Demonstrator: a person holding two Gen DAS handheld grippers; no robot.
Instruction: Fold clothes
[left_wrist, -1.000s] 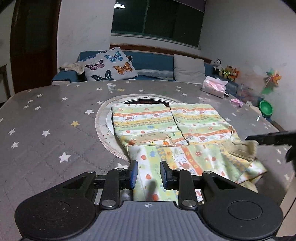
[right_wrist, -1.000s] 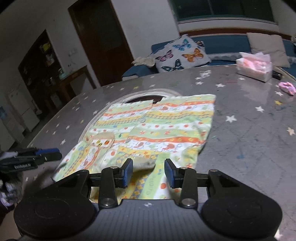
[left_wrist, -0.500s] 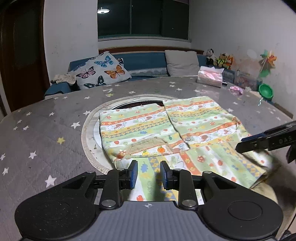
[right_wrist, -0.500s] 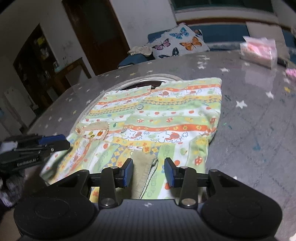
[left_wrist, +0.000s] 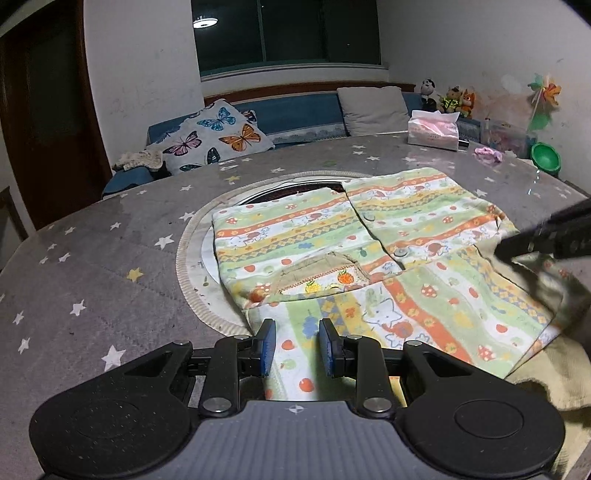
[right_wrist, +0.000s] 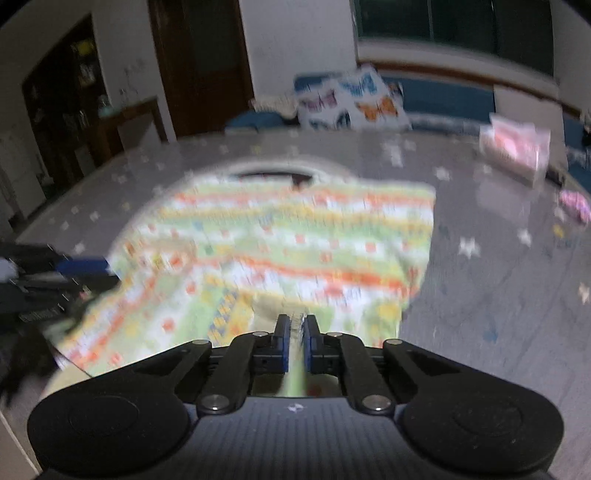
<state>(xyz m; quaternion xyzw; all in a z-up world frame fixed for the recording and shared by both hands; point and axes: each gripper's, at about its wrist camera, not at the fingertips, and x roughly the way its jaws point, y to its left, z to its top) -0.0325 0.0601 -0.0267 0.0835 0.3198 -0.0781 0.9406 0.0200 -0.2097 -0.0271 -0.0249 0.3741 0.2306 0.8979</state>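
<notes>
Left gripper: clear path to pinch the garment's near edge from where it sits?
Probably yes. The left gripper has its jaws apart over the patterned garment, fabric between the pads, nothing blocking; the right gripper pinches elsewhere.

dim indoor light | left sharp — right motion-blurred | fisheye edges

the left gripper (left_wrist: 295, 345) points forward and downward, its blue-padded jaws standing a little apart, pads not pressing on anything. the right gripper (right_wrist: 296, 341) also tilts downward, its jaws drawn almost together and pinching a thin fold of printed garment (right_wrist: 295, 365) between the pads; its view is motion-blurred.
</notes>
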